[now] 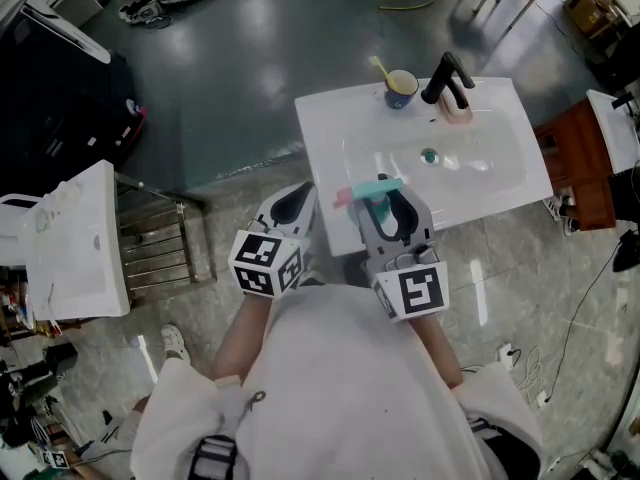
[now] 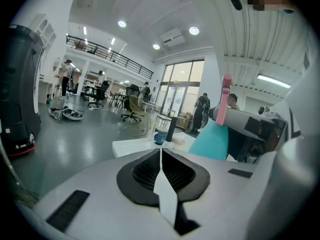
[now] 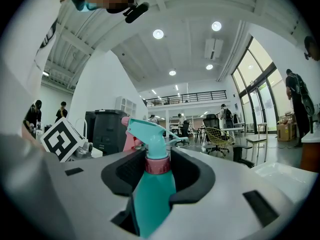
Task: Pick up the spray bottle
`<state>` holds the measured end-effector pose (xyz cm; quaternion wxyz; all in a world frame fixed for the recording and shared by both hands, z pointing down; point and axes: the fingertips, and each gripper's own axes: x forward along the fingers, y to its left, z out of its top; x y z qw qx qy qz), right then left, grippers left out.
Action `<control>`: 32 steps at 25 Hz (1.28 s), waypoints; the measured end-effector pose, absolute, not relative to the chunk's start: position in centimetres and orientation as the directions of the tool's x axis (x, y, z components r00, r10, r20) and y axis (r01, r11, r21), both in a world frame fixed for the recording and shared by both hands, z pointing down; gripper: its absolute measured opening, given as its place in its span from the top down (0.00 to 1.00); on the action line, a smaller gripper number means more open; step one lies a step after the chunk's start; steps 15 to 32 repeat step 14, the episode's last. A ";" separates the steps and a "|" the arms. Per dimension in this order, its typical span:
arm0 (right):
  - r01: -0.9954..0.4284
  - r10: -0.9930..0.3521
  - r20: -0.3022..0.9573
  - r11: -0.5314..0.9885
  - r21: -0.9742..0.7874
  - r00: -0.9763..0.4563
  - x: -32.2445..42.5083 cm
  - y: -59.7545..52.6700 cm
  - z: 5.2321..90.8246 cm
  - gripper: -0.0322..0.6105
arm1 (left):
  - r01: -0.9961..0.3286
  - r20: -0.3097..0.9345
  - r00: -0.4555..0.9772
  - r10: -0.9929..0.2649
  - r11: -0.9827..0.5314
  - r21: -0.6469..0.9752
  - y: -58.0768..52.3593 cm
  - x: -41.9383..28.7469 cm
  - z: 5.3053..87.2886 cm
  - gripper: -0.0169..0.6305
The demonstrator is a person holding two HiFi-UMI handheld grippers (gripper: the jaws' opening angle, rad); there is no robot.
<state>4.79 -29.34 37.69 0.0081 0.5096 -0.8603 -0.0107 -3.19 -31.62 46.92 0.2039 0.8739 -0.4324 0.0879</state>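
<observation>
Gripping the bottle (image 3: 154, 189) just under its pink collar with the right tool (image 1: 392, 213), upright at the sink's (image 1: 330, 138) near edge, probably for a steady lift; keeping the left tool (image 1: 292, 200) pinched shut, empty, clear beside that edge.

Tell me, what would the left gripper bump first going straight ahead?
Probably the near edge of the white washbasin; the left gripper aims at it, with the blue cup farther back. Depth is unclear.
</observation>
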 end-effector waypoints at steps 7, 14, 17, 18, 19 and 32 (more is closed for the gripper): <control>-0.874 -0.874 0.008 0.486 0.028 -0.486 4.6 -29.0 37.8 0.69 | -0.792 0.333 0.610 -0.719 -0.543 0.279 -31.2 -3.3 46.9 0.92; -0.877 -0.877 -0.012 0.480 0.001 -0.480 4.7 -28.9 37.3 0.69 | -0.791 0.335 0.612 -0.717 -0.545 0.278 -31.0 -2.9 46.9 0.92; -0.877 -0.877 -0.012 0.480 0.001 -0.480 4.7 -28.9 37.3 0.69 | -0.791 0.335 0.612 -0.717 -0.545 0.278 -31.0 -2.9 46.9 0.92; -0.877 -0.877 -0.012 0.480 0.001 -0.480 4.7 -28.9 37.3 0.69 | -0.791 0.335 0.612 -0.717 -0.545 0.278 -31.0 -2.9 46.9 0.92; -0.877 -0.877 -0.012 0.480 0.001 -0.480 4.7 -28.9 37.3 0.69 | -0.791 0.335 0.612 -0.717 -0.545 0.278 -31.0 -2.9 46.9 0.92; -0.877 -0.877 -0.012 0.480 0.001 -0.480 4.7 -28.9 37.3 0.69 | -0.791 0.335 0.612 -0.717 -0.545 0.278 -31.0 -2.9 46.9 0.92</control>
